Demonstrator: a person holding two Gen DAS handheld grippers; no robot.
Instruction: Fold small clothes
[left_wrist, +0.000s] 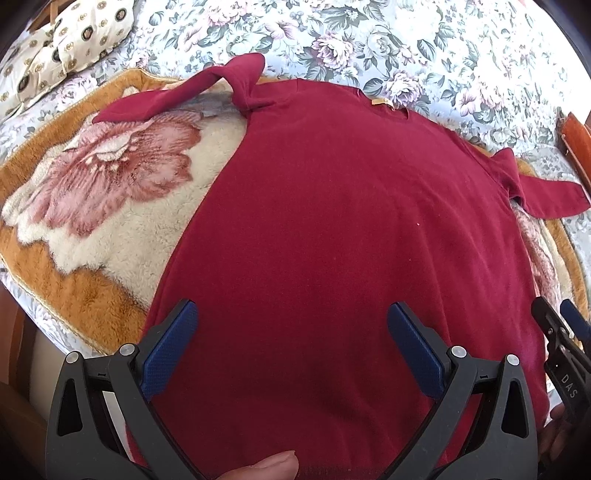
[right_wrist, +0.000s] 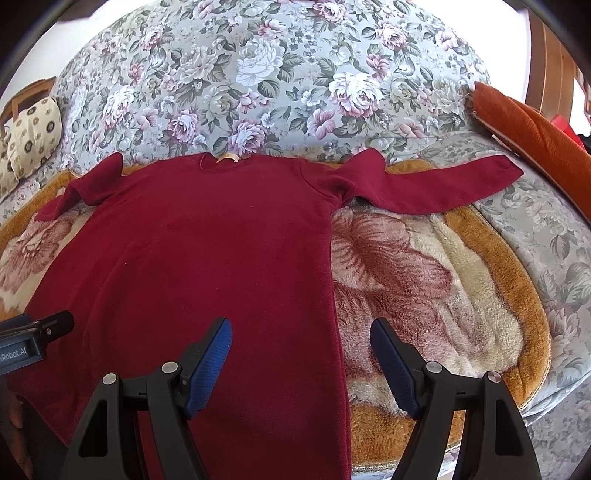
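Note:
A dark red long-sleeved top (left_wrist: 332, 221) lies spread flat, neck away from me, on a fleece blanket; it also shows in the right wrist view (right_wrist: 207, 258). Its left sleeve (left_wrist: 177, 96) is crumpled and twisted, its right sleeve (right_wrist: 436, 184) lies stretched out sideways. My left gripper (left_wrist: 291, 332) is open over the top's lower left part, holding nothing. My right gripper (right_wrist: 301, 354) is open over the top's lower right edge, one finger over the cloth, the other over the blanket. Each gripper shows at the other view's edge.
The blanket (right_wrist: 424, 277) is orange and cream with a pink flower, on a floral sofa seat (right_wrist: 258, 92). A patterned cushion (left_wrist: 66, 40) lies at the far left, an orange cushion (right_wrist: 535, 136) at the far right. A thumb (left_wrist: 266, 469) shows at the bottom.

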